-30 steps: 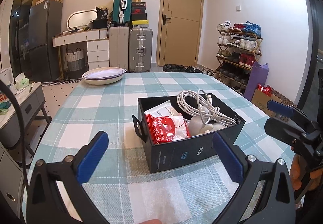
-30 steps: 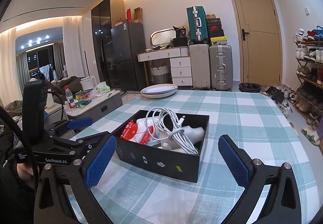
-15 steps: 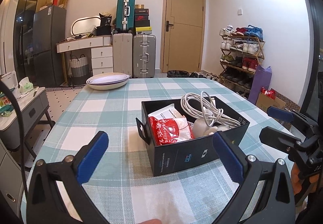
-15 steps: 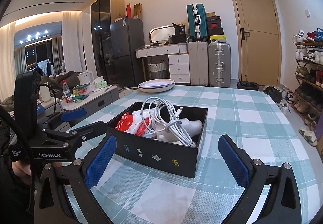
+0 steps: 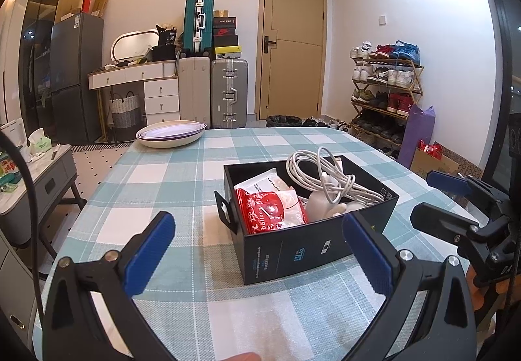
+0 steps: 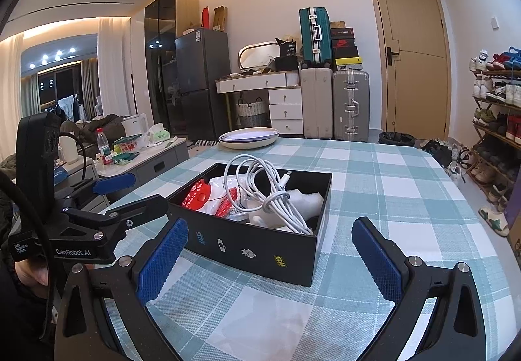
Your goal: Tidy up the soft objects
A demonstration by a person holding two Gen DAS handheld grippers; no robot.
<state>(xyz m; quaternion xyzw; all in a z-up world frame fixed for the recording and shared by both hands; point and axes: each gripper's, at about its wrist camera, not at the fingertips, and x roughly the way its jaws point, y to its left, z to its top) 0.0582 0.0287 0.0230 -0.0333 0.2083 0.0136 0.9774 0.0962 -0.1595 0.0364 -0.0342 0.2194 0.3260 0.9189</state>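
A black open box (image 5: 302, 250) (image 6: 260, 250) stands on the teal checked tablecloth (image 5: 169, 178) (image 6: 403, 185). It holds a coiled white cable (image 5: 329, 178) (image 6: 270, 195), a red and white packet (image 5: 267, 208) (image 6: 202, 198) and white soft items (image 5: 320, 206) (image 6: 306, 198). My left gripper (image 5: 257, 243) is open and empty, just short of the box's near left side. My right gripper (image 6: 267, 256) is open and empty, in front of the box's near wall. Each gripper shows in the other's view, the right one (image 5: 446, 198) and the left one (image 6: 127, 195).
A stack of shallow white bowls (image 5: 171, 134) (image 6: 249, 136) sits at the table's far edge. Suitcases (image 5: 228, 94), a white dresser (image 5: 136, 77) and a door stand behind. A shoe rack (image 5: 384, 94) is at the right, a low side table (image 6: 136, 159) at the left.
Both grippers have tilted up and drawn back slightly from the box, so it sits lower in both views. Both stay open and empty. The box's contents have not moved.
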